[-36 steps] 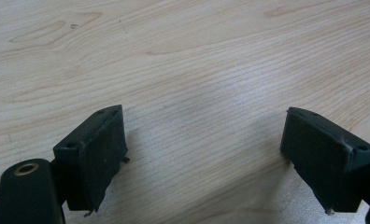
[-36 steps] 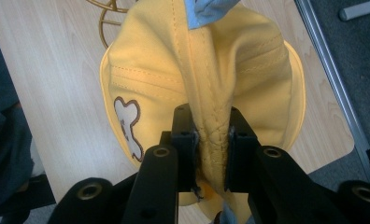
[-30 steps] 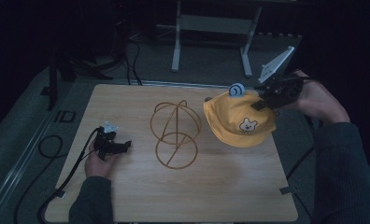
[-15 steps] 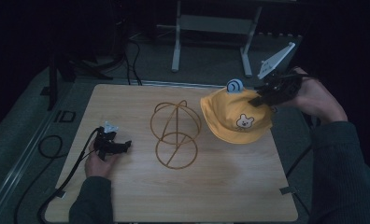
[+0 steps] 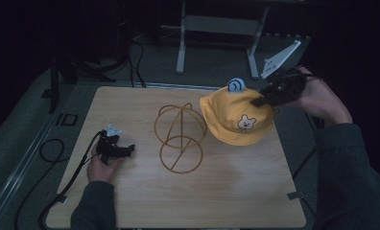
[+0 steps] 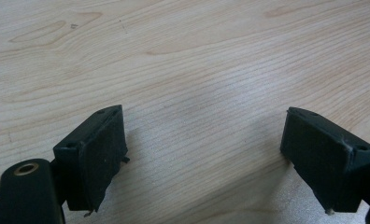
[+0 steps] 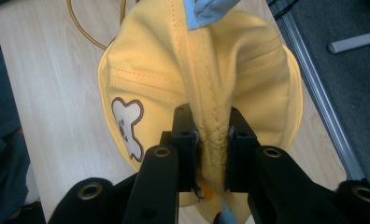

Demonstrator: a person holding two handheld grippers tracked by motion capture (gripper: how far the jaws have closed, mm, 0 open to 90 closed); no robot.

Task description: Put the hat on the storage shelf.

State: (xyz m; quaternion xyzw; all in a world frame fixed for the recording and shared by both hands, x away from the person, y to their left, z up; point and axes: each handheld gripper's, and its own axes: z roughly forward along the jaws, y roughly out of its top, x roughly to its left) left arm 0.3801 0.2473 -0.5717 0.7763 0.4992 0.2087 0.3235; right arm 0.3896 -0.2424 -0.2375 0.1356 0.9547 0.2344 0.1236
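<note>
The left claw lies low at the near-left part of the tabletop, the left hand cupped behind it and the forearm running back off the near edge. In the left claw view its jaws stand wide apart with bare wood between them. The right claw is raised at the far-right corner of the tabletop, gripped by the right hand, the sleeved forearm bent down toward the near edge. Its jaws are pinched tight on a fold of the yellow hat, probably the brim; the dim high view leaves that unsure.
</note>
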